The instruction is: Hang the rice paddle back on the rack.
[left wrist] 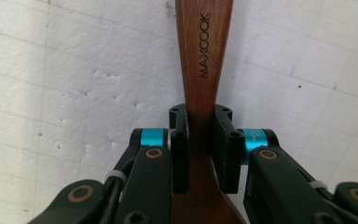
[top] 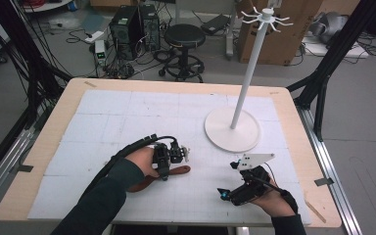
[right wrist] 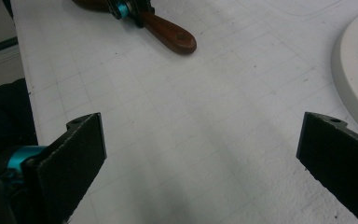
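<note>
A brown wooden spatula (top: pixel 178 171) lies flat on the white foam mat, its handle end with a small hole pointing right. My left gripper (top: pixel 165 166) is shut on the handle; in the left gripper view both pads clamp the wooden spatula (left wrist: pixel 204 56), stamped MAXCOOK, at the left gripper (left wrist: pixel 200 144). My right gripper (top: pixel 227 180) sits low over the mat to the right, jaws wide apart with nothing between them. In the right gripper view the right gripper (right wrist: pixel 200 154) faces bare mat, with the spatula's handle end (right wrist: pixel 172 35) farther off.
A white hook stand (top: pixel 247 83) rises from a round base (top: pixel 232 129) at the mat's right rear; its base edge (right wrist: pixel 354 65) is close to my right jaw. The mat (top: pixel 127 117) covers a wooden table (top: pixel 34 161).
</note>
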The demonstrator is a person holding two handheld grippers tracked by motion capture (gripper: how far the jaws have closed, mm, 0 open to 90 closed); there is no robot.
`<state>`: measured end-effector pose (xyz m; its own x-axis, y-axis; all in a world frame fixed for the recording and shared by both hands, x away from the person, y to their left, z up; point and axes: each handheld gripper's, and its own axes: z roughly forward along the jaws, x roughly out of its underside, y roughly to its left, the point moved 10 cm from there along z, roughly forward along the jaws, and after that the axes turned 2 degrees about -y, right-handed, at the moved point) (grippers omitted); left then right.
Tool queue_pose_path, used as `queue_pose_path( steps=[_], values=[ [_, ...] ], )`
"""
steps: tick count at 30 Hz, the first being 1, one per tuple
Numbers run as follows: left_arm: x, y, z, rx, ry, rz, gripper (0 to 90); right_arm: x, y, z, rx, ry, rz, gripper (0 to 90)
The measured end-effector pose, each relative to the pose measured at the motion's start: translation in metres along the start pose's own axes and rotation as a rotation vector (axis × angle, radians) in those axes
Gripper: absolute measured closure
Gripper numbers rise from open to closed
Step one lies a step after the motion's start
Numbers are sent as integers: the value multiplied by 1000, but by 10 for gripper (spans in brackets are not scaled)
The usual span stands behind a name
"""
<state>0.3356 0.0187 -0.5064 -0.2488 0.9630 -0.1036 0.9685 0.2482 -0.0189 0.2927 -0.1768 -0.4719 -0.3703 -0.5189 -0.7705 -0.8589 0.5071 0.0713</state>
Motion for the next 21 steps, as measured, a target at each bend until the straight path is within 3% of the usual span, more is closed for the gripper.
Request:
queue_pose_path(
  steps=[7, 15, 21],
  values=[
    [-3, 5, -14, 2, -111, -35, 789, 1, 0, 0, 1, 5, 10, 2],
    [-10, 6, -29, 11, -203, -35, 788, 1, 0, 1, -2, 6, 5, 2],
    [-14, 10, -50, 6, -289, -65, 788, 1, 0, 1, -1, 7, 4, 2]
  ],
)
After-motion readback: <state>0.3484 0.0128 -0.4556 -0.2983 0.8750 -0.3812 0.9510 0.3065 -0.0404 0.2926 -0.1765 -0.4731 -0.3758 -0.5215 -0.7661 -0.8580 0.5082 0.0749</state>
